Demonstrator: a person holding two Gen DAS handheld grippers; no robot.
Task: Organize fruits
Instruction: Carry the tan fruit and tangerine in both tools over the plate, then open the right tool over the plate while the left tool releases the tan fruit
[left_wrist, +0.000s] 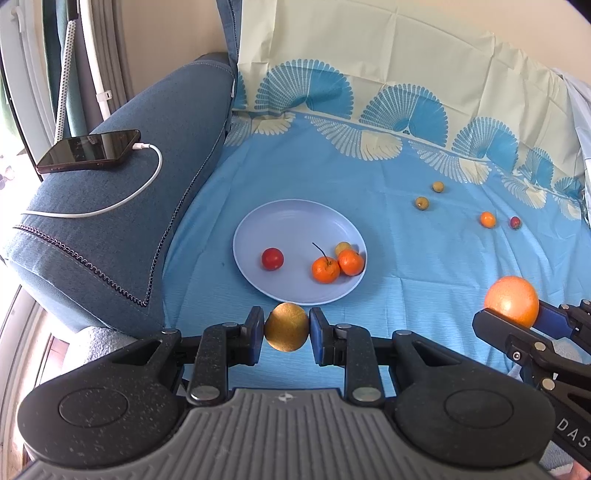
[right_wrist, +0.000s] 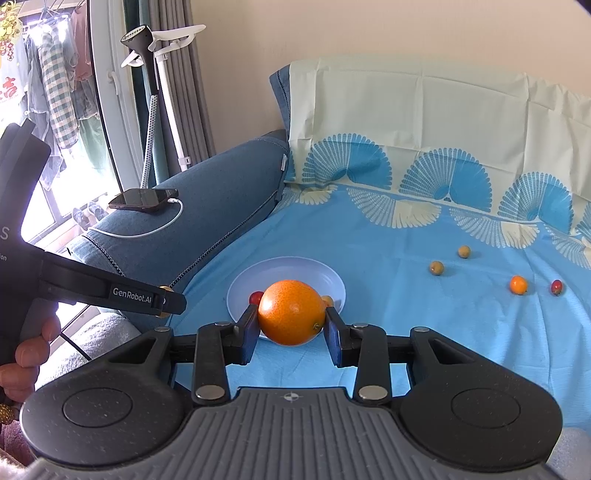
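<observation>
My left gripper (left_wrist: 287, 328) is shut on a golden-brown round fruit (left_wrist: 286, 326), just in front of the near rim of a light blue plate (left_wrist: 295, 218). The plate holds a red cherry tomato (left_wrist: 272, 258), two small tangerines (left_wrist: 325, 268) (left_wrist: 351, 261) and a yellowish fruit (left_wrist: 342, 248). My right gripper (right_wrist: 291, 323) is shut on a large orange (right_wrist: 291, 312) in front of the plate (right_wrist: 295, 269); it also shows in the left wrist view (left_wrist: 511, 300). Two olive-yellow fruits (left_wrist: 421, 203) (left_wrist: 438, 187), a small orange fruit (left_wrist: 487, 219) and a red fruit (left_wrist: 515, 222) lie on the blue cloth.
A blue sofa armrest (left_wrist: 122, 206) rises at the left with a phone (left_wrist: 88, 150) and a white charging cable (left_wrist: 122, 199) on it. The patterned cloth runs up the backrest (left_wrist: 388, 48). A garment steamer stand (right_wrist: 155, 74) and a window are at far left.
</observation>
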